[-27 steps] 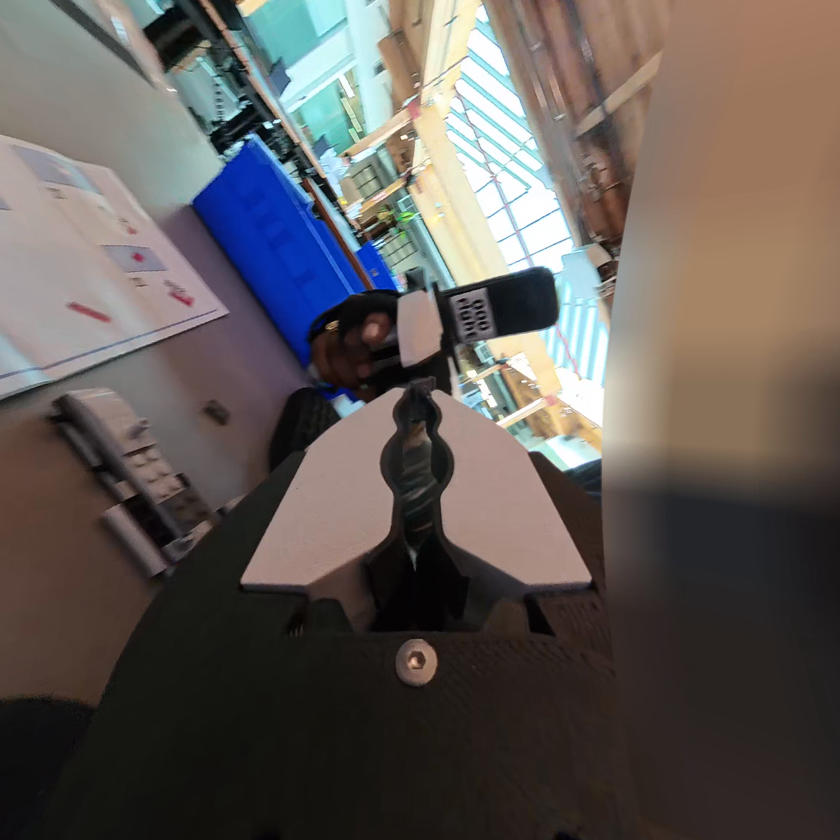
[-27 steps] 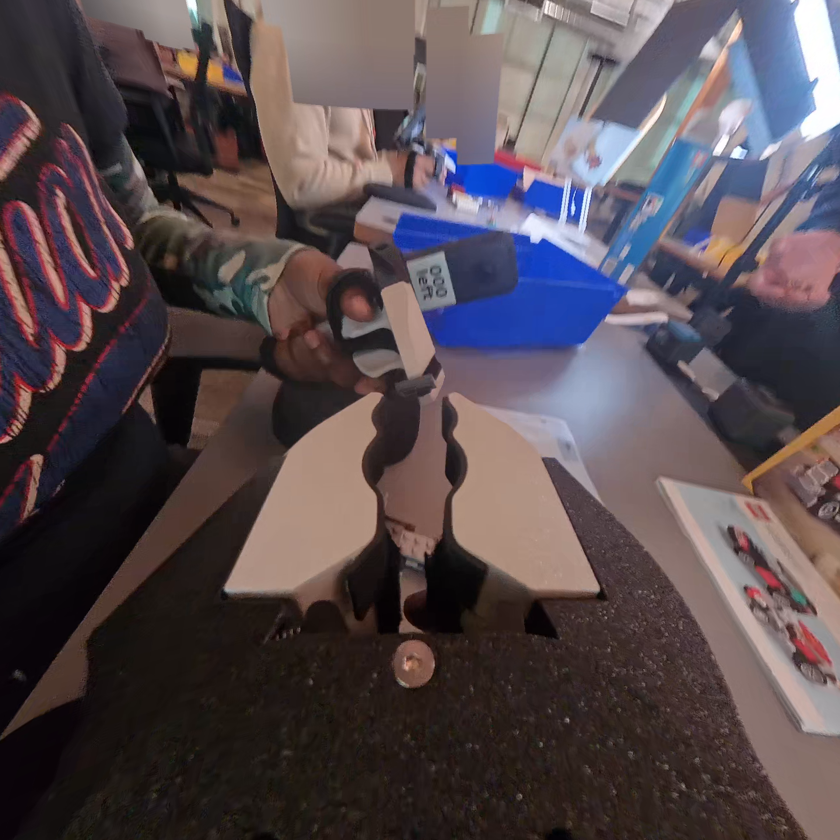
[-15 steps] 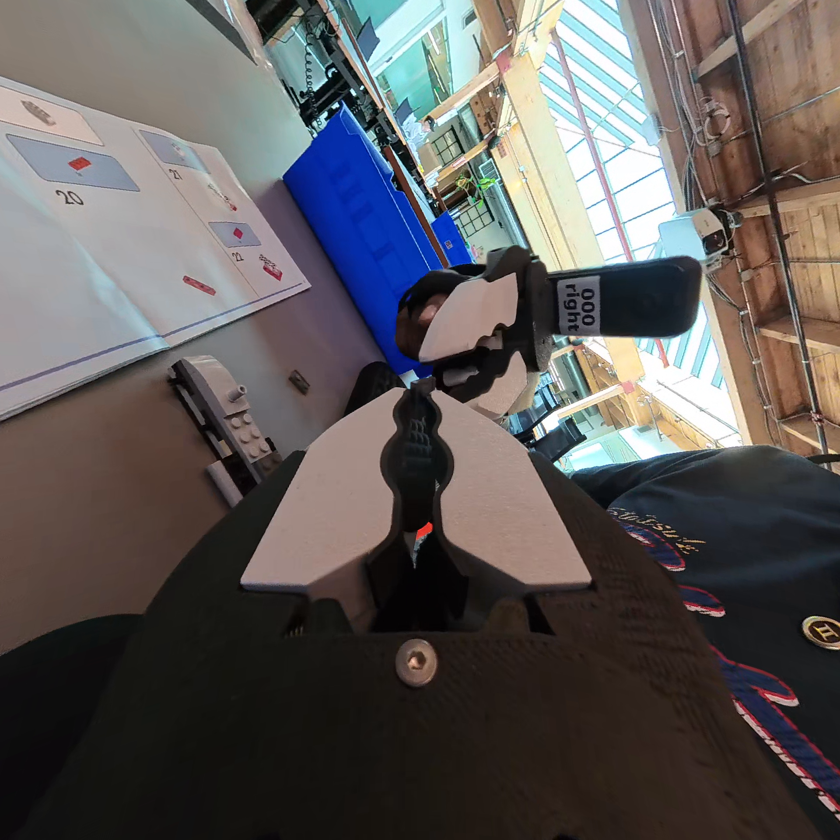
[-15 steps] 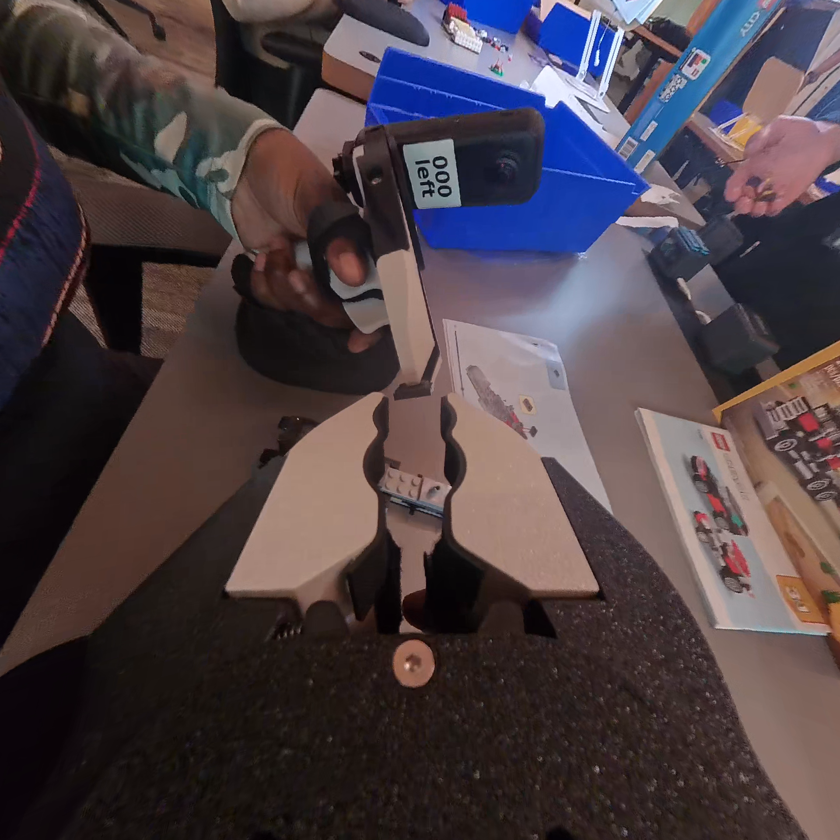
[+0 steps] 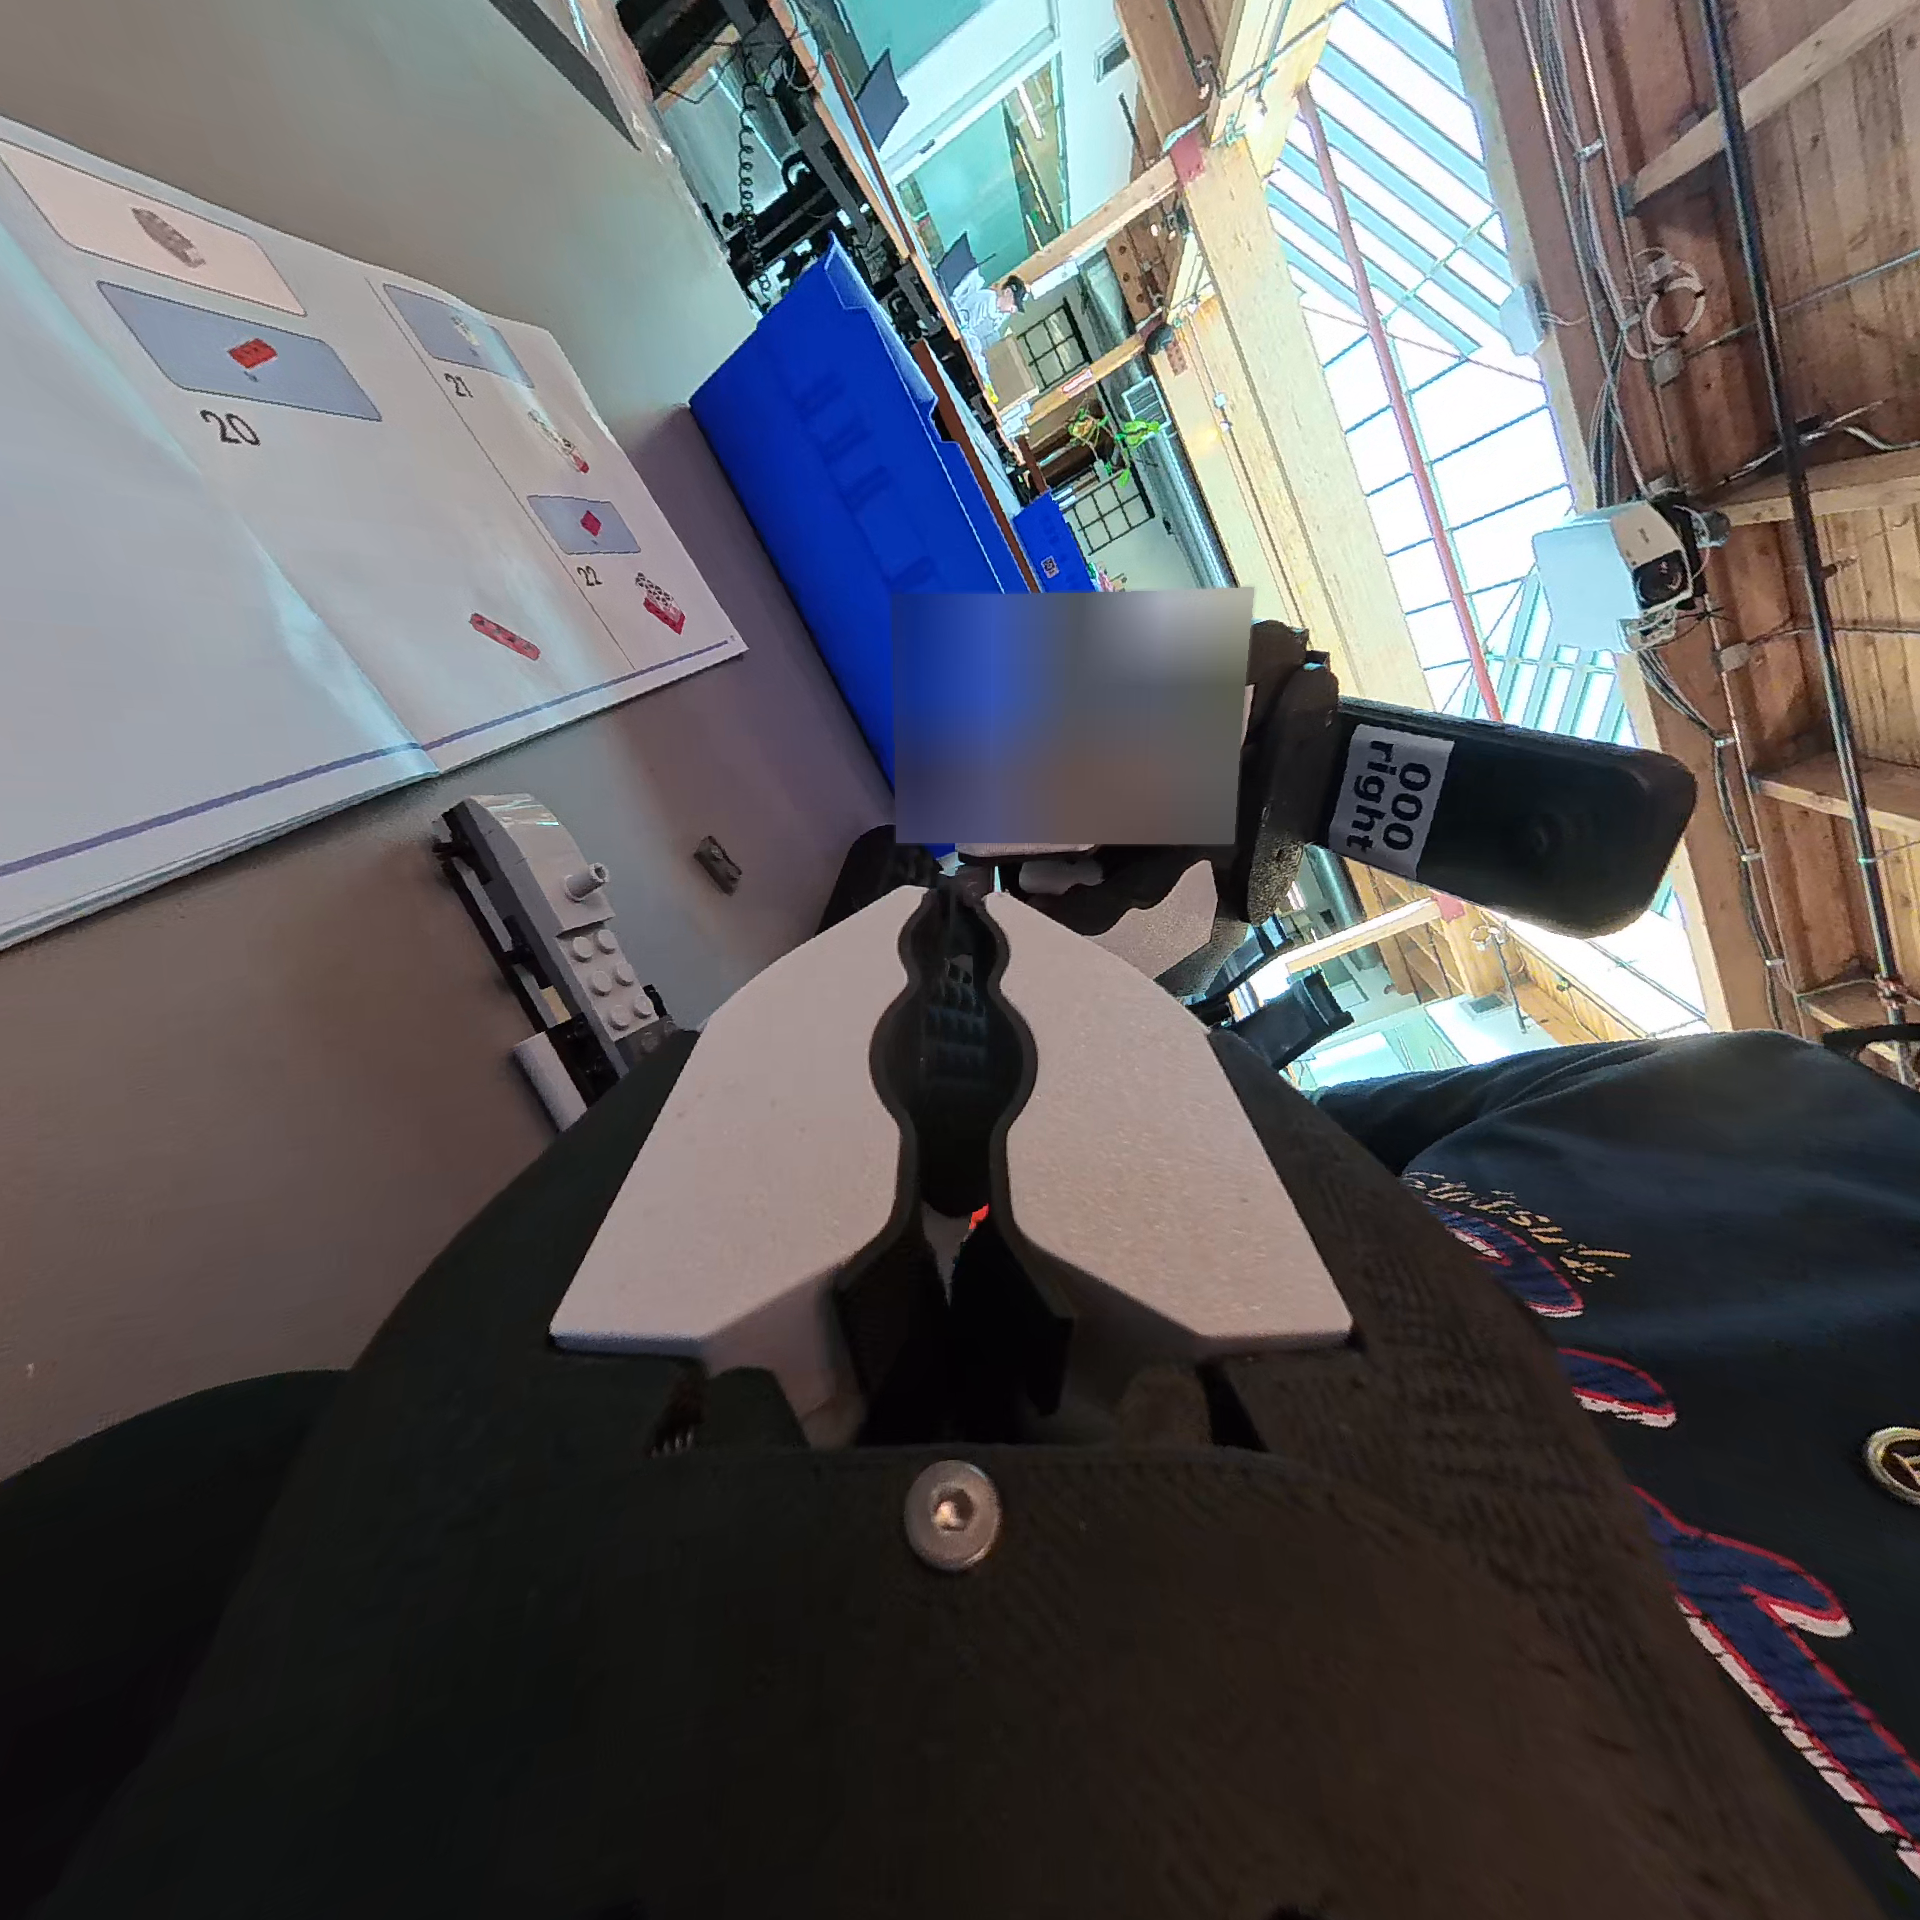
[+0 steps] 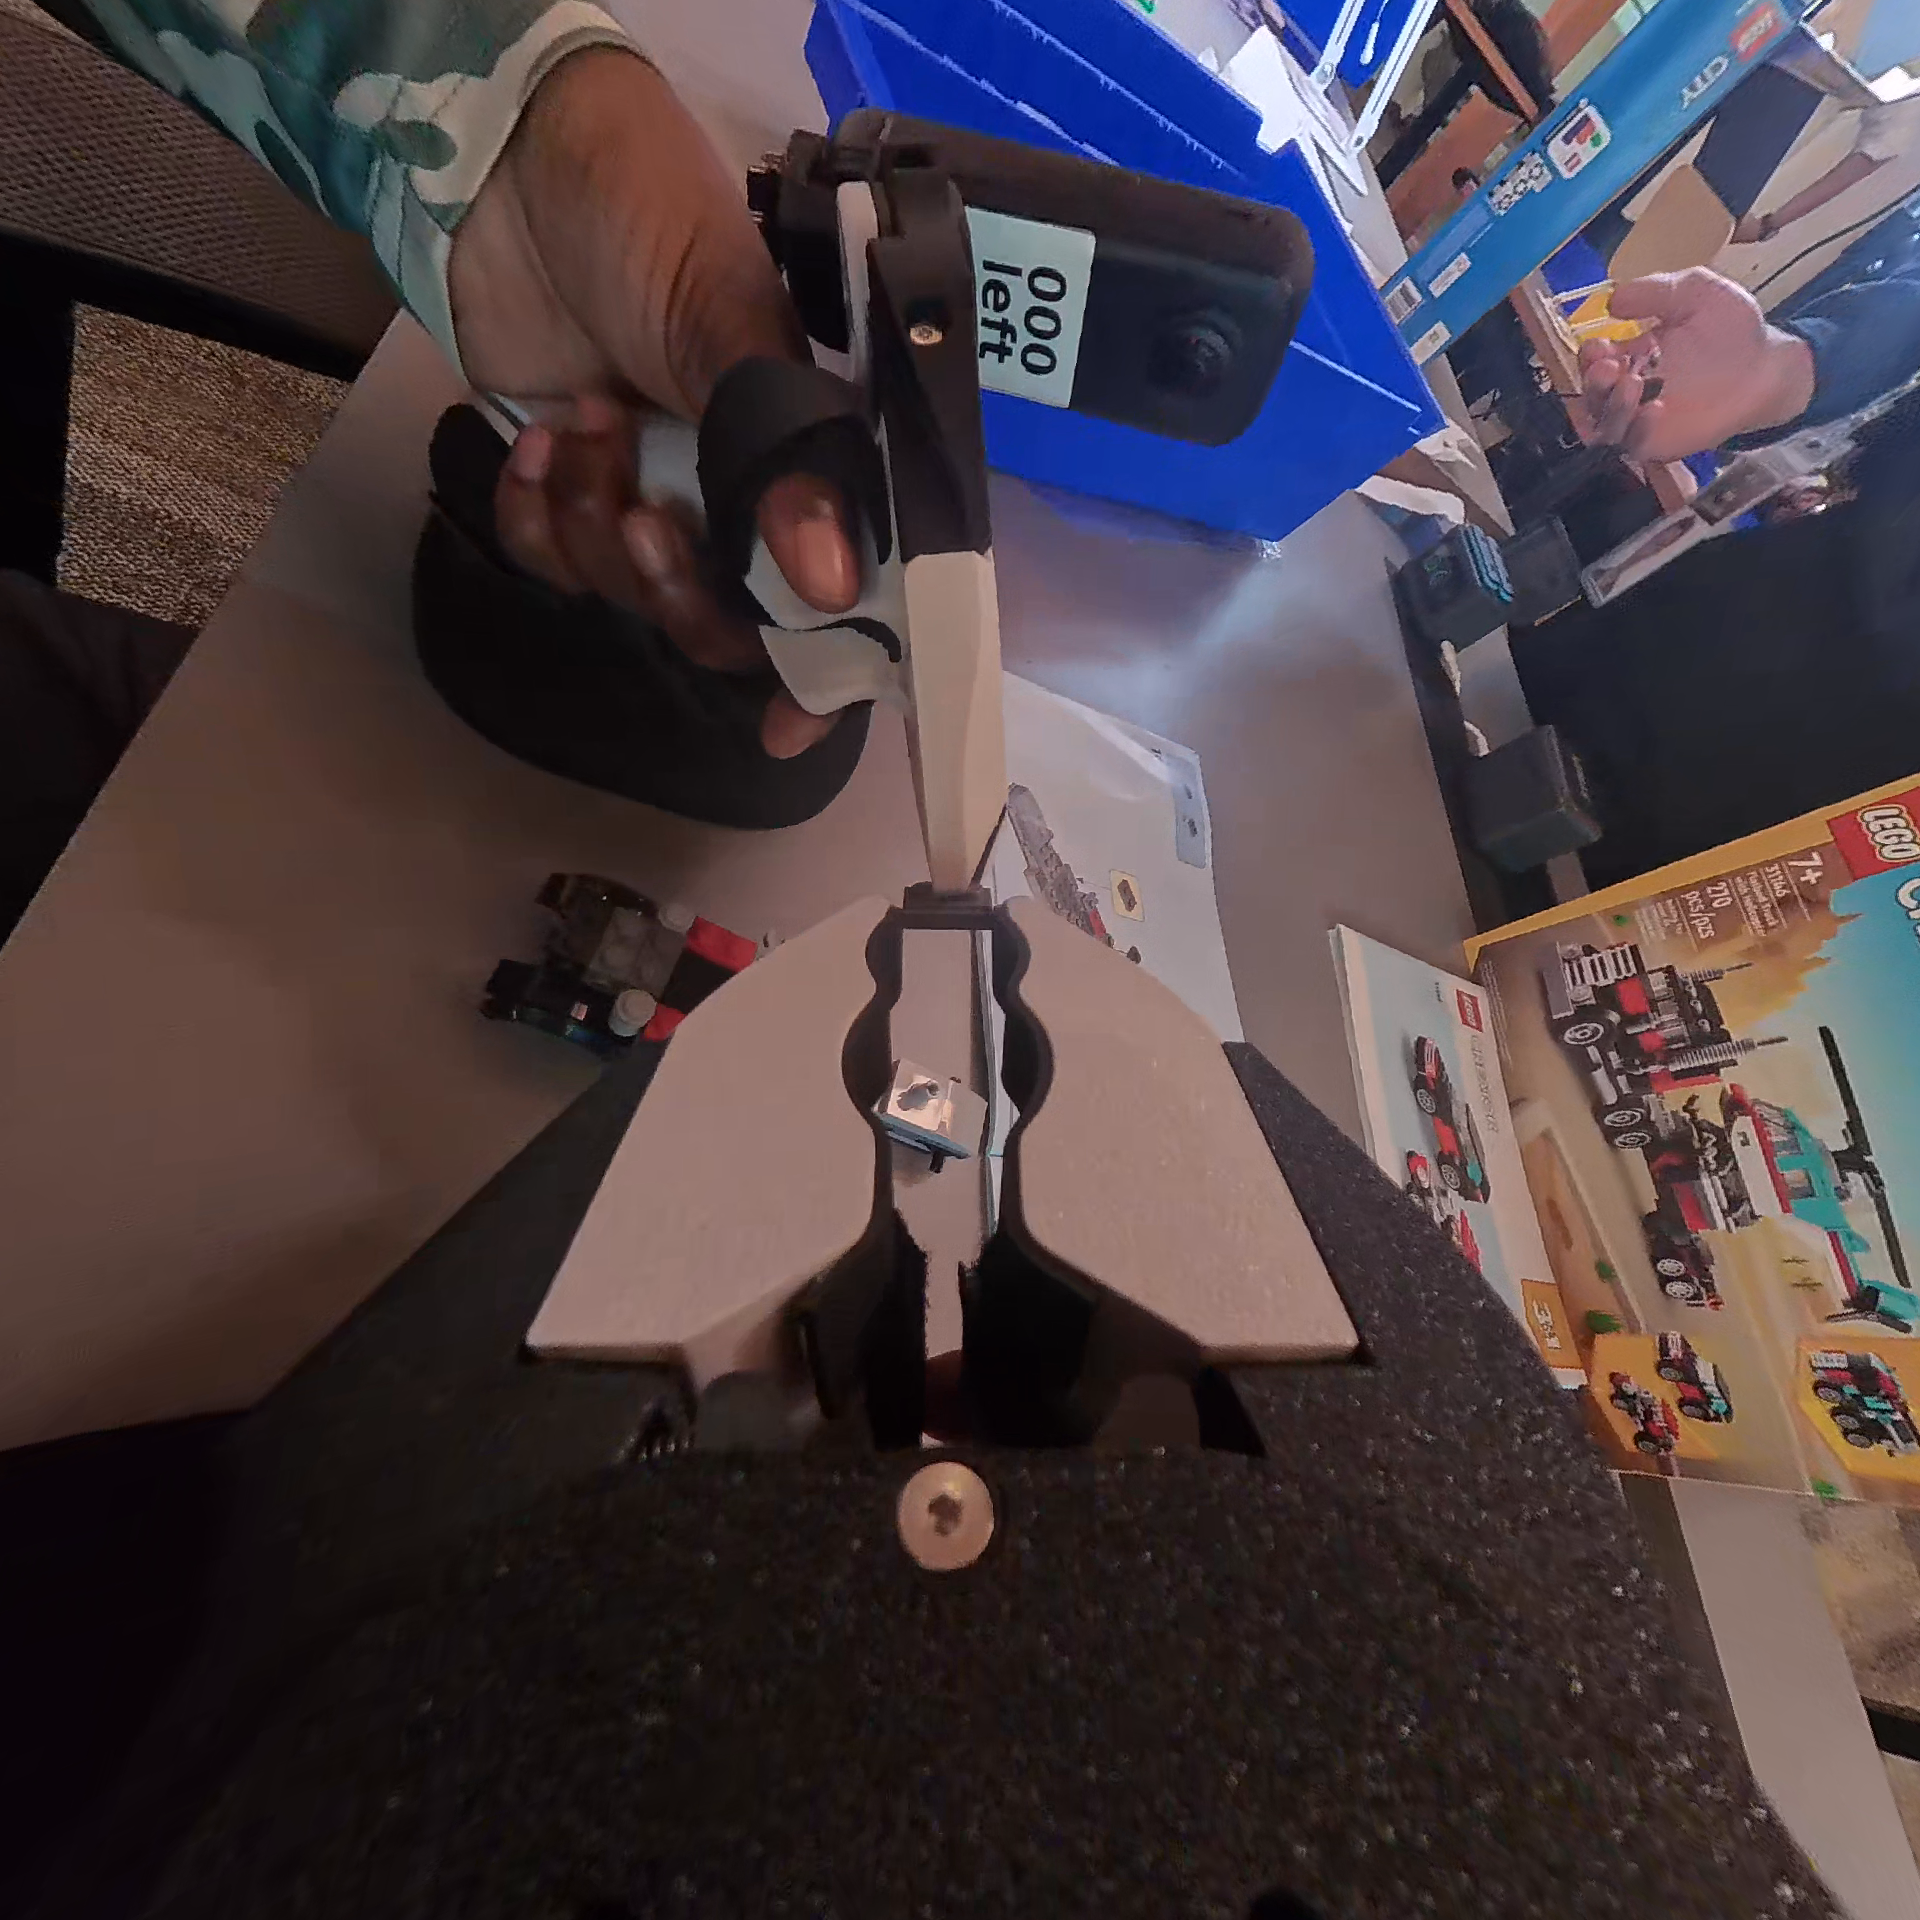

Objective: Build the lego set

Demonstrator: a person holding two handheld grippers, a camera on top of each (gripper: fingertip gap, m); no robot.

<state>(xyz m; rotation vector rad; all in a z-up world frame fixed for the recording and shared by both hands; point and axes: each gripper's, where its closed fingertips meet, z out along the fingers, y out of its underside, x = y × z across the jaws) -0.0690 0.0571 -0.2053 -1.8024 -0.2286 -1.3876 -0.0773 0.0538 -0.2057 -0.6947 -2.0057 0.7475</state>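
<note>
— Left gripper (image 5: pixel 951 899) first: what is it doing?

— Its fingers are pressed together on a small dark piece (image 6: pixel 940 900), pinched right at the tips. The right gripper (image 6: pixel 940 920) is closed in on a grey-and-blue piece (image 6: pixel 925 1114), which sits deeper in the gap between its fingers. As far as I can tell, that one is clamped too.

— Where are the two pieces?

— Both are off the table (image 6: pixel 260 831), in the air. The dark piece is right at the right gripper's tips, with the left gripper pointing down at them.

— So which step?

— I judge it to be a mid-air join: the dark piece is being brought to the grey-and-blue one.

— And next?

— Square the two up stud to socket, then press straight, with both grips firm so that neither piece twists out.

— What is around them?

— The half-built model (image 6: pixel 592 987) lies near the table edge on the person's side. An open instruction booklet (image 6: pixel 1101 831) lies just past the grippers, and the set's box (image 6: pixel 1714 1091) is towards the right edge. A blue bin (image 6: pixel 1143 312) stands at the far side.
</note>
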